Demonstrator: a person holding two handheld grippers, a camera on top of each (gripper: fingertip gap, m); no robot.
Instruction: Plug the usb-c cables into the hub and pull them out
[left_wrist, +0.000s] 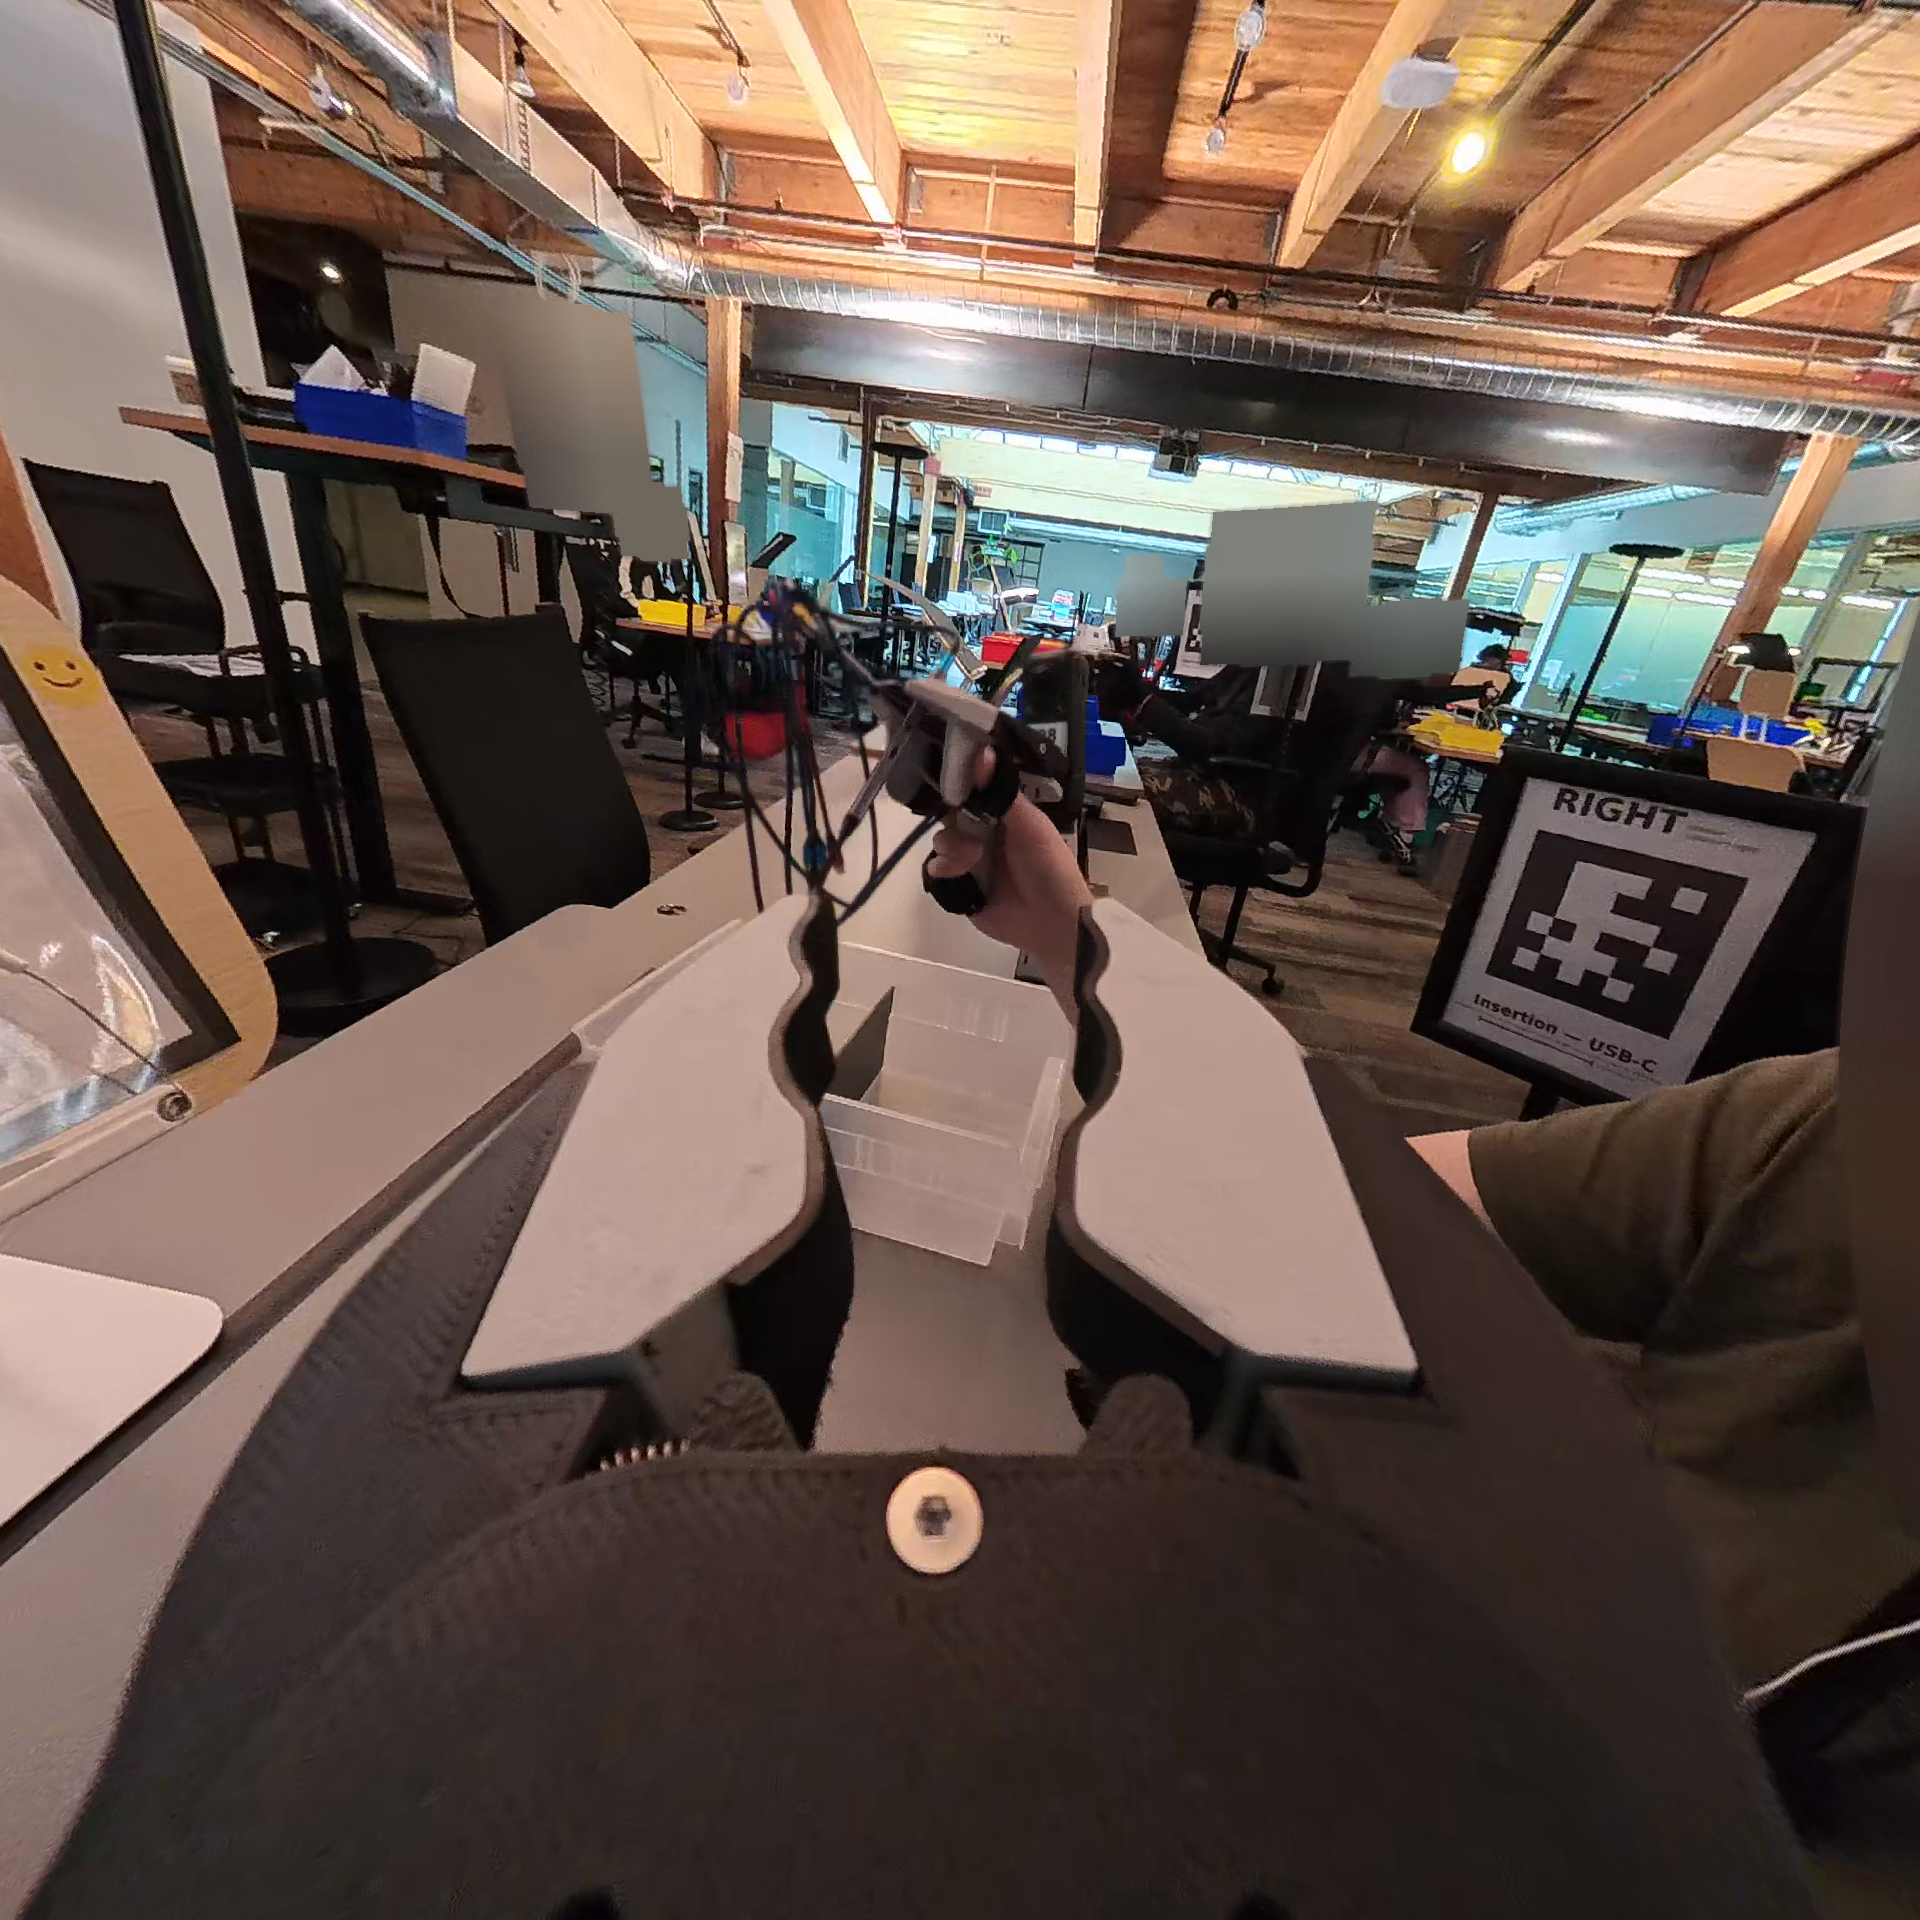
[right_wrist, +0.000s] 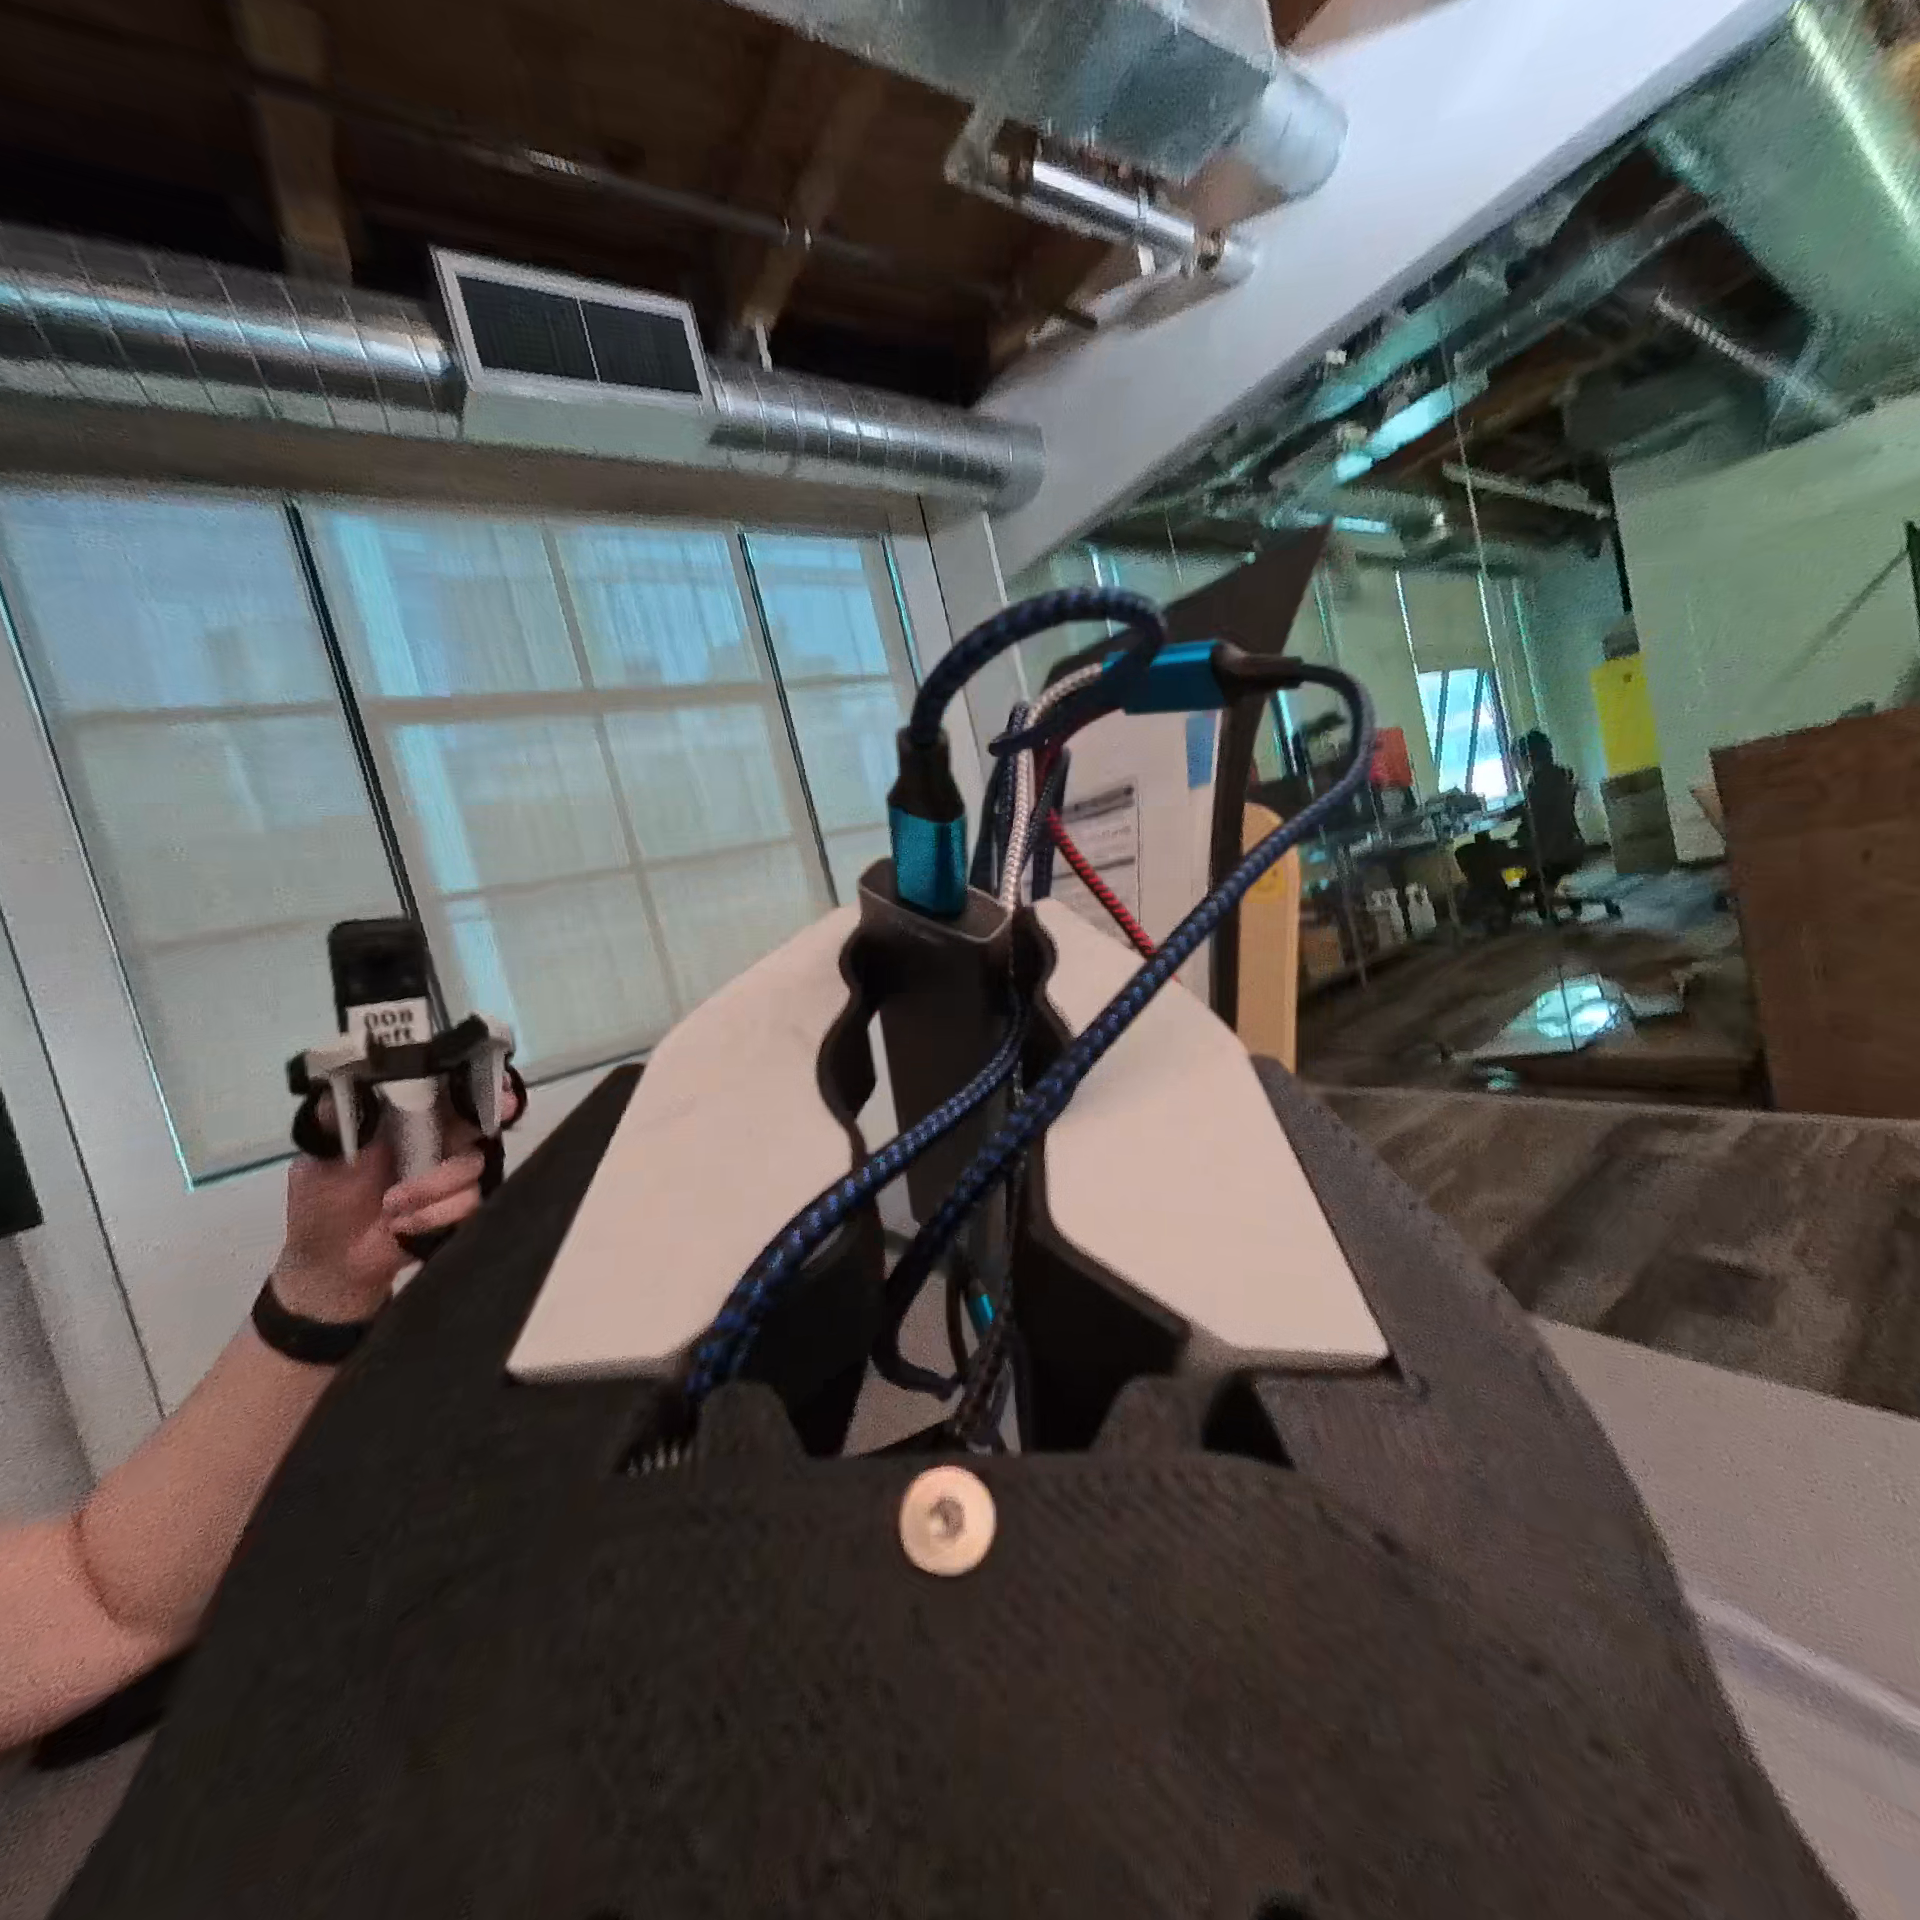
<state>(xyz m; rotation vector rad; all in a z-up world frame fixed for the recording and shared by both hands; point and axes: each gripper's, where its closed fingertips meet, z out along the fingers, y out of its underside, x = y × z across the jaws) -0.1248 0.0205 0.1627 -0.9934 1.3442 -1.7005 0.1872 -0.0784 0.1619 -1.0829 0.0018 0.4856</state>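
Note:
My right gripper (right_wrist: 940, 935) is raised in the air and shut on a dark grey hub (right_wrist: 945, 1060), which stands upright between its fingers. A blue-shelled usb-c plug (right_wrist: 928, 852) sits in the hub's top end. Its blue braided cable (right_wrist: 1039, 1091) loops over and hangs down with white and red cables. A second blue plug (right_wrist: 1169, 675) hangs free at the top of the loop. My left gripper (left_wrist: 951, 925) is open and empty over the table. It also shows far off in the right wrist view (right_wrist: 405, 1081). In the left wrist view the right gripper (left_wrist: 935, 748) holds dangling cables (left_wrist: 790, 748).
A clear plastic bin (left_wrist: 935, 1122) sits on the grey table (left_wrist: 312, 1164) just beyond my left fingers. A framed marker sign (left_wrist: 1621, 935) stands at the right. A wood-edged panel with a smiley sticker (left_wrist: 114, 862) stands at the left. A black chair (left_wrist: 499, 769) is behind the table. Spacing between my two grippers at the tips: around 35 cm.

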